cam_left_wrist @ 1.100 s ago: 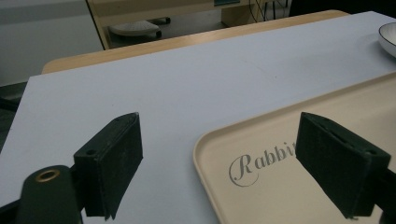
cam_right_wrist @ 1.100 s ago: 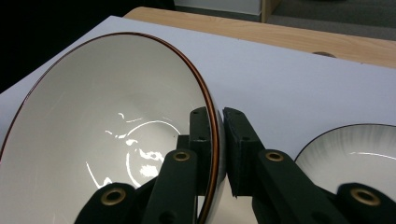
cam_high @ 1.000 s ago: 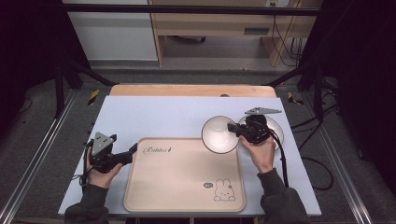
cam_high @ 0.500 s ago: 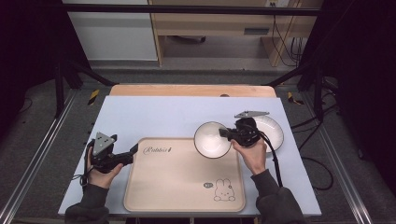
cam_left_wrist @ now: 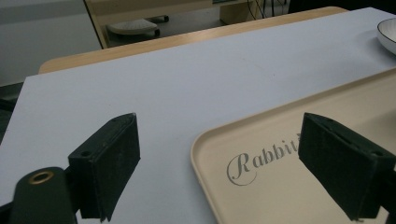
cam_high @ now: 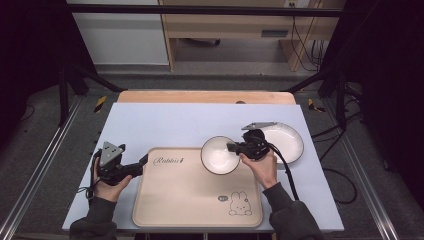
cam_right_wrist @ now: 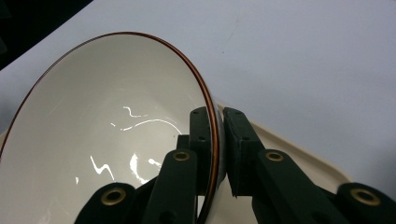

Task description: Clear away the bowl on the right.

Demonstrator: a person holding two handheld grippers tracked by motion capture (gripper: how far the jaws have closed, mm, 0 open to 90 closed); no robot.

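Along the table's front edge: lies flat and bare, as a second ago, with the rabbit drawing at the near right corner of the tray. Takes up the middle of the front half, unshifted.

Towards the front left corner: holds the left tool where it was, released, jaws spread wide and nothing between them. Points it, in the left gripper view, at the tray's far left corner, by the "Rabbit" lettering. Touches nothing with the left tool.

Farther in, right of centre: has just brought the right tool leftward and a little down, away from the right edge. Clenches it on the rim of the bowl, one pad inside and one outside, plain to see in the right gripper view, where the right tool pinches the brown-edged rim of the bowl. Carries the bowl tilted, now above the tray's far right corner instead of beside it. Cannot tell whether the base touches the tray yet; looks slightly lifted.

Beyond that, near the right edge: leaves the plate alone on the table, now well uncovered.

Reads as a transfer of the bowl onto the tray, nearly arrived. Needs, probably, only lowering, levelling and releasing, with care for the tilt and the thin rim grip.
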